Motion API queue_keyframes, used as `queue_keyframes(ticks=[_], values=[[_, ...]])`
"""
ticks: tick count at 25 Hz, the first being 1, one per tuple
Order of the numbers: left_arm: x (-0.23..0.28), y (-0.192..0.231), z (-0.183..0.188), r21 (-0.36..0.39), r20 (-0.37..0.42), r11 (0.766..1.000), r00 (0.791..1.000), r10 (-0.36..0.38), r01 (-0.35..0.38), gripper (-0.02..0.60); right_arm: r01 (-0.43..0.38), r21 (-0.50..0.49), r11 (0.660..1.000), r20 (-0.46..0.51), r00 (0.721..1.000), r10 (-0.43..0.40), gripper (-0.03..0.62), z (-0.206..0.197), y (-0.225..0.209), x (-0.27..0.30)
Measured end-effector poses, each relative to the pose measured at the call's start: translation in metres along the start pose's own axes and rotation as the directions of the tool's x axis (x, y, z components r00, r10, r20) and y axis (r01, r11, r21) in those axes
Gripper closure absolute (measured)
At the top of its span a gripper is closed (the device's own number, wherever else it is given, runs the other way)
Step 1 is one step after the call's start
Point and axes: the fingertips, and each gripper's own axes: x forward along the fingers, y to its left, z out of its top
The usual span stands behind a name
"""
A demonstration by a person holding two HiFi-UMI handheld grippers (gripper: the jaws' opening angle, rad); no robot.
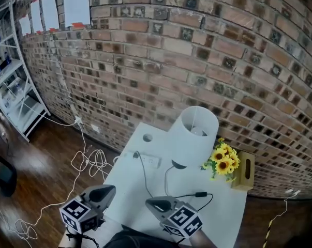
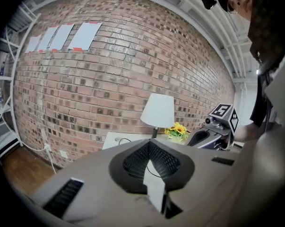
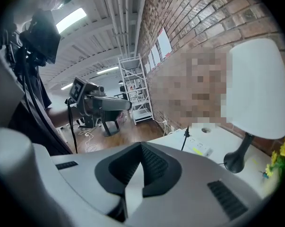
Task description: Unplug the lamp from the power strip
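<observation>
Clenched and empty, well short of the lamp (image 1: 197, 130): left claw (image 1: 110, 190), right claw (image 1: 150, 204). Left of the lamp's base on the desk (image 1: 223, 211), power strip (image 1: 148, 160) with black plug (image 1: 136, 154) seated. Pin the power strip; pull the plug straight out, never by its cord (image 1: 144, 175).

Grey left gripper (image 1: 110, 190), right gripper (image 1: 150, 204); marker cubes (image 1: 75, 212)

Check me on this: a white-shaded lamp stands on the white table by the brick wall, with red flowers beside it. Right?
Not quite. The flowers are yellow, not red; the head view shows it. The white-shaded lamp does stand on the white table by the brick wall, flowers beside it.
</observation>
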Motion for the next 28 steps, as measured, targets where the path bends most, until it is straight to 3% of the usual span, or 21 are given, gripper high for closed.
queue_keyframes(ticks=[4,7,12,20,28], values=[[0.002,0.032,-0.007,0.011,-0.007,1.000,1.000,-0.003,0.003,0.571,0.016,-0.085,0.996,-0.080,0.997,-0.023,0.591,0.001,0.004,0.020],[0.012,0.046,-0.010,0.009,-0.018,1.000,0.999,-0.028,0.028,0.571,0.075,-0.137,0.988,-0.154,0.983,-0.096,0.592,-0.009,-0.002,0.031],[0.034,0.064,-0.014,0.012,-0.045,0.996,0.995,-0.087,0.088,0.571,0.173,-0.064,0.983,-0.149,0.972,-0.181,0.583,-0.011,-0.027,0.033],[0.076,0.090,-0.029,0.103,-0.128,0.976,0.976,-0.177,0.190,0.571,0.299,-0.083,0.951,-0.191,0.932,-0.310,0.583,-0.014,-0.072,0.044],[0.110,0.103,-0.033,0.141,-0.179,0.963,0.963,-0.202,0.228,0.571,0.353,-0.070,0.933,-0.188,0.914,-0.360,0.583,-0.007,-0.112,0.070]])
